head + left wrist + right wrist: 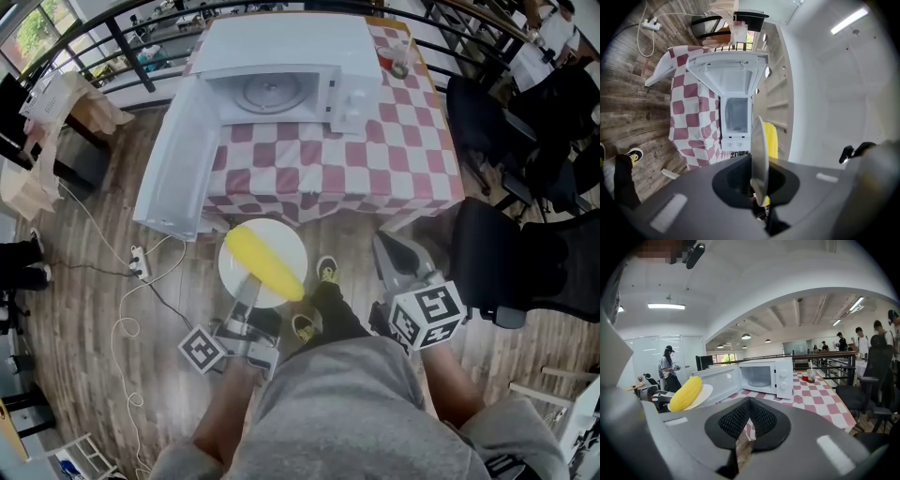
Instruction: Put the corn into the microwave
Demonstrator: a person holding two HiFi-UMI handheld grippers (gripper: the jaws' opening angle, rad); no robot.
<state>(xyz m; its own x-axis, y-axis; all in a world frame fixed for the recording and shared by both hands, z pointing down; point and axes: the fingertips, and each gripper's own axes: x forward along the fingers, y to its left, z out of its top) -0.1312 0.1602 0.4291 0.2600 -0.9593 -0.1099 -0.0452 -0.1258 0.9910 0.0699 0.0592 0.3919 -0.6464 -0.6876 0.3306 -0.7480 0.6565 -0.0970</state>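
Observation:
A yellow corn cob [265,264] lies on a round white plate [286,246], held low in front of the table. My left gripper [249,284] is shut on the plate's near rim. In the left gripper view the plate [759,154] shows edge-on between the jaws, with the corn [771,140] on its right. The white microwave [281,56] stands on the checkered table, its door [178,159] swung wide to the left and its turntable [267,92] bare. My right gripper [386,246] hangs to the right of the plate, shut and holding nothing. Its own view shows the corn [686,392] and the open microwave [766,376].
A cup [398,61] stands at the table's far right corner. Black chairs [506,262] crowd the right side. A power strip and cables [139,264] lie on the wooden floor at left. The open door overhangs the table's left edge. My feet [325,272] are below the plate.

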